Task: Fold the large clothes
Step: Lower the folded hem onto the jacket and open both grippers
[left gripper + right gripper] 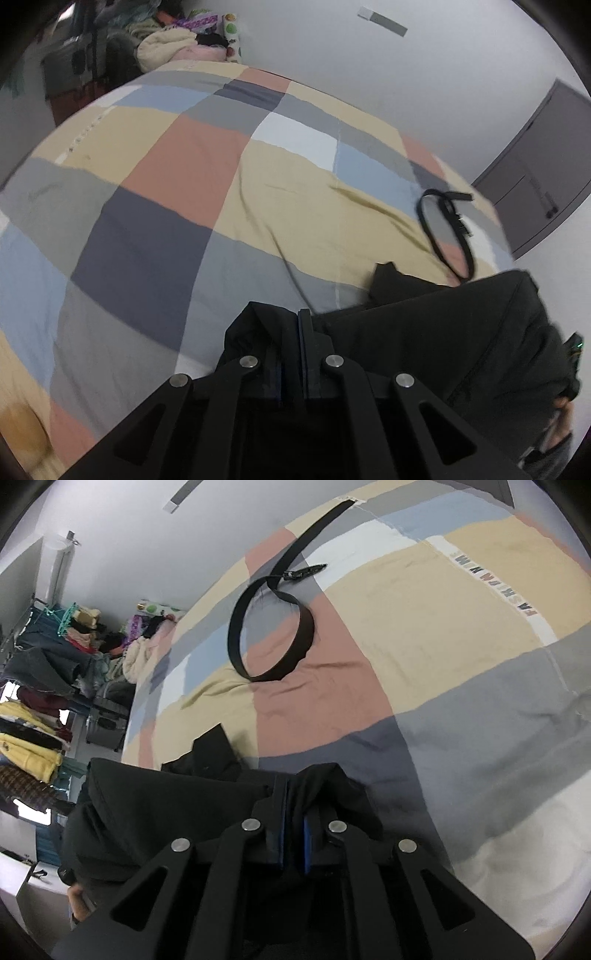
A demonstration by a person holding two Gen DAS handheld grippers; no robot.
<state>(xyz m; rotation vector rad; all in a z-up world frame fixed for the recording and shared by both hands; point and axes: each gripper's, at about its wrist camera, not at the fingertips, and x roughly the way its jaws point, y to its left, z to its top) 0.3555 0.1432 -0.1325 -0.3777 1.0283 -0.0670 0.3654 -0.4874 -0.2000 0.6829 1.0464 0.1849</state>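
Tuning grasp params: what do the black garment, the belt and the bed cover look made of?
Black garment: looks like soft matte woven fabric; it bunches into folds in both grippers, left gripper and right gripper.
Belt: stiff strap, possibly leather or faux leather; its loop stands on edge.
Bed cover: matte patchwork cloth, likely cotton, lightly creased.

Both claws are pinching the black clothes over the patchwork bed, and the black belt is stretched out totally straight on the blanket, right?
Almost. Both the left claw and the right claw are shut on the black garment over the patchwork bed cover. But the belt is not straight: the right wrist view shows it curled into a loop, with only one end running off straight.
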